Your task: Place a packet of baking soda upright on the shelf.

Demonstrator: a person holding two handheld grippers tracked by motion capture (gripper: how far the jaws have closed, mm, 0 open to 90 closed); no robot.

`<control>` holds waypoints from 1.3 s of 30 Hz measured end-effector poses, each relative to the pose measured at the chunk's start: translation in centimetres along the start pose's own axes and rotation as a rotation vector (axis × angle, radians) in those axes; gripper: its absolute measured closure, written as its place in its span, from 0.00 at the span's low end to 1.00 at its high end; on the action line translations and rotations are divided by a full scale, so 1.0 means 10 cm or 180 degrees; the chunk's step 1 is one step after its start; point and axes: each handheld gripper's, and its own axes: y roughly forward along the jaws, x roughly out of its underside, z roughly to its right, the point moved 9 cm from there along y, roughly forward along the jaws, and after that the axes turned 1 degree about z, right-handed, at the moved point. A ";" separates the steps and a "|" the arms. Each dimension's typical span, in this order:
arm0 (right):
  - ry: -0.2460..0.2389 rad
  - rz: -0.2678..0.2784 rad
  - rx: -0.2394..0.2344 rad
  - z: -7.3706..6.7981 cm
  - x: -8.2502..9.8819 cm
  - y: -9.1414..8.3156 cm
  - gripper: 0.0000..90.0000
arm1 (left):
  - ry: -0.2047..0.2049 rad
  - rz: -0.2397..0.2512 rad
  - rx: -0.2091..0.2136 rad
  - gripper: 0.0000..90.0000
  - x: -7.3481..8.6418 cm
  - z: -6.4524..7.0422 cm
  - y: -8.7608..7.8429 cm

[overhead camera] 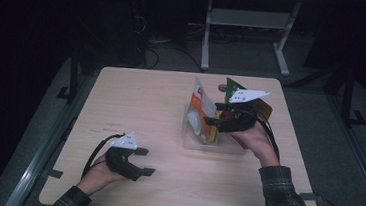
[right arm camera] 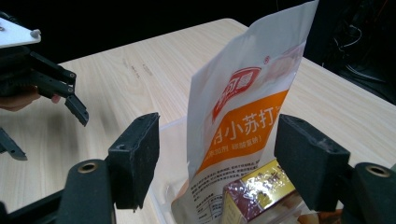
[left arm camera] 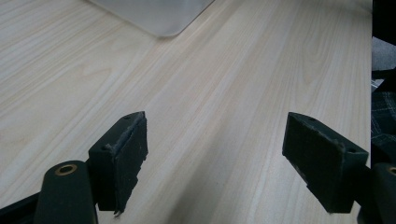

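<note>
A clear plastic bin (overhead camera: 191,143) stands right of the table's middle and holds several snack packs. The tallest is a white and orange bag (right arm camera: 243,107) standing upright, also seen in the high view (overhead camera: 199,100). A gold and maroon box (right arm camera: 254,191) lies low in the bin beside it. My right gripper (right arm camera: 217,142) is open over the bin, its jaws set wide to either side of the bag without touching it; in the high view this gripper (overhead camera: 214,117) hovers at the bin's right part. My left gripper (overhead camera: 147,161) is open and holds nothing, low over the bare front-left wood (left arm camera: 217,140).
A green pack (overhead camera: 232,86) and an orange-brown pack (overhead camera: 264,109) stick up behind my right hand. The bin's corner (left arm camera: 161,21) shows ahead of my left jaws. The left gripper (right arm camera: 70,100) appears far left in the right gripper view. Table legs and cables lie beyond the far edge.
</note>
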 end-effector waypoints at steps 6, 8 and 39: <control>-0.0008 -0.0025 0.0003 -0.07 0.03 -0.06 0.33 | 0.0018 0.0004 0.0014 0.24 0.00 0.01 -0.01; -0.0017 -0.0034 0.0019 -0.09 0.05 -0.09 0.33 | 0.0039 0.0010 0.0012 0.24 -0.01 0.01 -0.01; 0.0061 -0.0024 0.0052 -0.35 0.56 -0.55 0.34 | 0.0125 -0.0042 0.0135 0.23 0.00 0.08 -0.01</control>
